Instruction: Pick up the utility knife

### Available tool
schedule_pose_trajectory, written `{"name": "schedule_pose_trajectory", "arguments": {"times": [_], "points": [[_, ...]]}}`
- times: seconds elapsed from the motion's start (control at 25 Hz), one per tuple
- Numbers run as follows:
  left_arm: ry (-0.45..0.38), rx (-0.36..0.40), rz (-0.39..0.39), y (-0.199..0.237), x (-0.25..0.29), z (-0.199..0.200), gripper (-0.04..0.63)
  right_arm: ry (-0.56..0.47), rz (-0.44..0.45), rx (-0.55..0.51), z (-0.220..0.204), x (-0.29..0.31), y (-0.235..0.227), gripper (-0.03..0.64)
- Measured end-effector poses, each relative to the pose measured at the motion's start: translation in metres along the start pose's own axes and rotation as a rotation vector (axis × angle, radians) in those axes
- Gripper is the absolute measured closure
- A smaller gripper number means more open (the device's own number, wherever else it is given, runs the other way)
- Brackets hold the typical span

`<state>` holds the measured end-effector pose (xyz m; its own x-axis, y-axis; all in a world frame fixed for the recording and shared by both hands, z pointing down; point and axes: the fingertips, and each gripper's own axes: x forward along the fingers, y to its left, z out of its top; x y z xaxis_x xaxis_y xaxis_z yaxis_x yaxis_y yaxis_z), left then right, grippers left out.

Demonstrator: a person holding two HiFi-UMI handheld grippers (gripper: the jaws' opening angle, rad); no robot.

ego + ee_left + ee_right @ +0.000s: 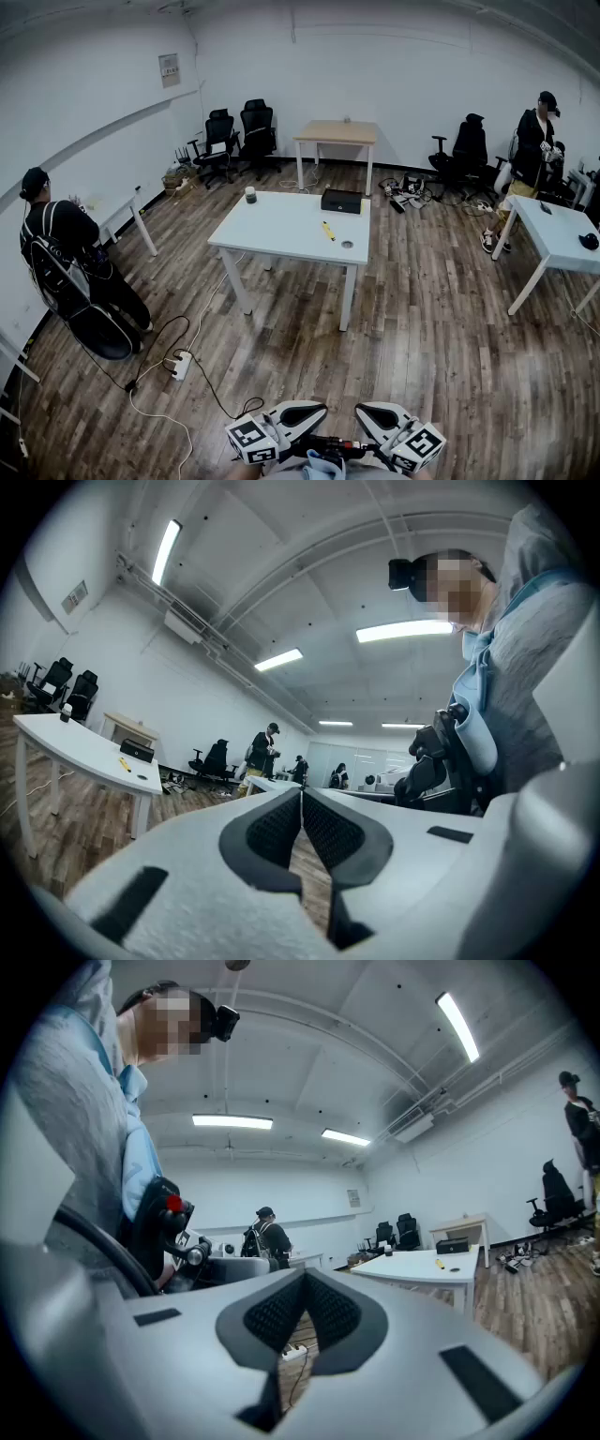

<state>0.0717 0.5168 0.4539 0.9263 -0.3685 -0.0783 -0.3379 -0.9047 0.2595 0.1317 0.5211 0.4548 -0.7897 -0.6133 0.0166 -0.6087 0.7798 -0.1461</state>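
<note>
The yellow utility knife (328, 231) lies on the white table (281, 230) in the middle of the room, between a black box (341, 201) and a small round object (347, 245). It shows as a small yellow mark in the left gripper view (123, 762) and in the right gripper view (439, 1263). My left gripper (296, 413) and right gripper (379, 415) sit side by side at the bottom edge of the head view, close to my body and far from the table. The left gripper's (302, 794) jaws are shut on nothing. The right gripper's (305, 1277) jaws are likewise shut and hold nothing.
A dark cup (250, 194) stands at the table's far left corner. A power strip (181, 364) with cables lies on the wood floor left of me. One person (66, 253) stands at the left wall, another (534, 141) near a second white table (558, 234). Office chairs (234, 136) line the back.
</note>
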Motion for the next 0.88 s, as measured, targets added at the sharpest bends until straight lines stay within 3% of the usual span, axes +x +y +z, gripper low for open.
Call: {"name": "schedule_pose_trajectory", "arguments": {"times": [0.68,0.88], "points": [[0.013,0.003,-0.029,0.001,0.014,-0.007,0.577,-0.018,-0.027,0.006,0.003,-0.011,-0.012,0.589],[0.014,-0.01,-0.022,0.004,0.017,-0.01,0.577,-0.118,-0.006,0.047,0.008,-0.015,-0.018,0.586]]}}
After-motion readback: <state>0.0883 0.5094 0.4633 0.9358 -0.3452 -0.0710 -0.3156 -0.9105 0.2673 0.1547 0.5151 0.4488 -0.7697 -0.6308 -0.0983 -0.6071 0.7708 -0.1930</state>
